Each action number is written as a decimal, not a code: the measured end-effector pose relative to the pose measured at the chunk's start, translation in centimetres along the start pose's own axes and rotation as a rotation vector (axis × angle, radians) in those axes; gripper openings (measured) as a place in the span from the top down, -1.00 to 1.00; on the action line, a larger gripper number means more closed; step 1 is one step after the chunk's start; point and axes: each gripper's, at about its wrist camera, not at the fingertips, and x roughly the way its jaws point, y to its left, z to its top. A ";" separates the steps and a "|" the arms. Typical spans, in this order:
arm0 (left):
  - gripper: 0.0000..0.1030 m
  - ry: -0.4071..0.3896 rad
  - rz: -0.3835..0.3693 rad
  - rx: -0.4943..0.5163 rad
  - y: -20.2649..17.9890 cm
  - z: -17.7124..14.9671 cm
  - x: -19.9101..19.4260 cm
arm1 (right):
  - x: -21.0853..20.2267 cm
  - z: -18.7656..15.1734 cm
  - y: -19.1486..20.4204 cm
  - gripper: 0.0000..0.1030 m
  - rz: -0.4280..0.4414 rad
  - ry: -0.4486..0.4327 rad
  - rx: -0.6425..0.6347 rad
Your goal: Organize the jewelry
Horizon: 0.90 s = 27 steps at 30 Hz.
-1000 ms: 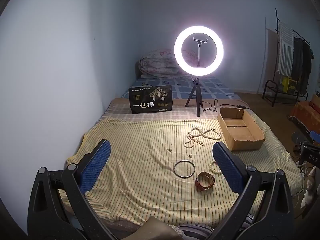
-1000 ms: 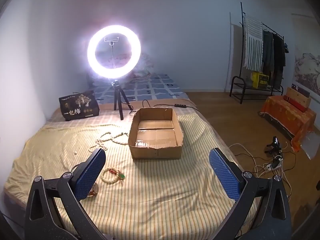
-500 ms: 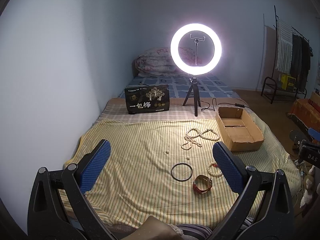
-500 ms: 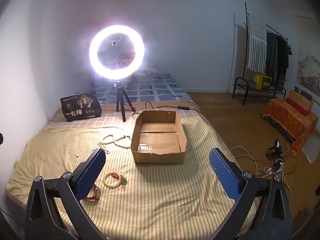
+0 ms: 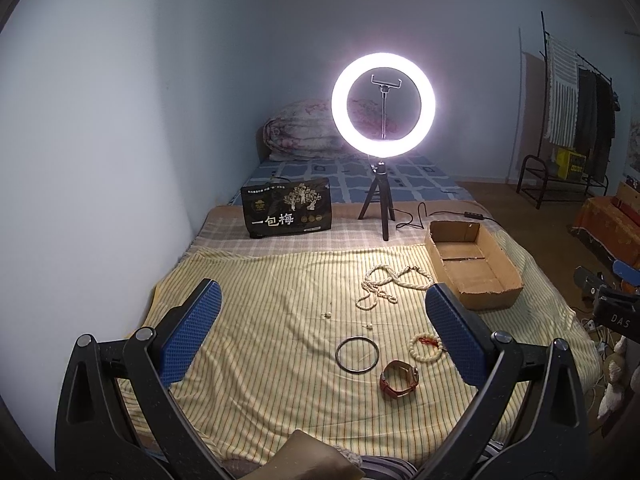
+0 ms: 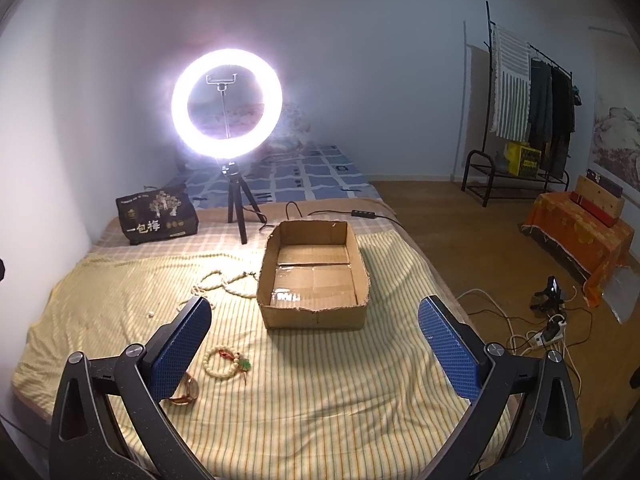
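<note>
On the striped yellow bedspread (image 5: 260, 332) lie a black bangle (image 5: 357, 352), a brown-strap watch (image 5: 399, 375), a cream bead bracelet with red charm (image 5: 425, 345) and a long cream bead necklace (image 5: 386, 285). An empty cardboard box (image 5: 472, 264) sits at the right. My left gripper (image 5: 322, 316) is open and empty, held above the bed's near edge. In the right wrist view the box (image 6: 314, 276) is straight ahead, the bracelet (image 6: 224, 362) and watch (image 6: 185, 391) lie near the left finger. My right gripper (image 6: 314, 332) is open and empty.
A lit ring light on a tripod (image 5: 382, 108) and a black printed bag (image 5: 287, 208) stand behind the bedspread. Small loose beads (image 5: 328, 314) lie mid-bed. A wall runs along the left. Floor, cables (image 6: 540, 332) and a clothes rack (image 6: 532, 96) are at the right.
Both views have shifted slightly: the jewelry sits a little lower and further left in the left view, the box more centred in the right view. Both grippers stay open and empty.
</note>
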 end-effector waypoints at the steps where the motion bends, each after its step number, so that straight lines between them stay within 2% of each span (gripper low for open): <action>1: -1.00 0.001 -0.002 -0.002 0.0 0.0 0.0 | 0.0 -0.1 0.0 -0.99 -0.001 0.002 0.000; 27: -1.00 -0.005 0.000 -0.005 0.2 0.0 -0.2 | -0.5 0.1 0.0 -0.99 -0.003 0.004 -0.001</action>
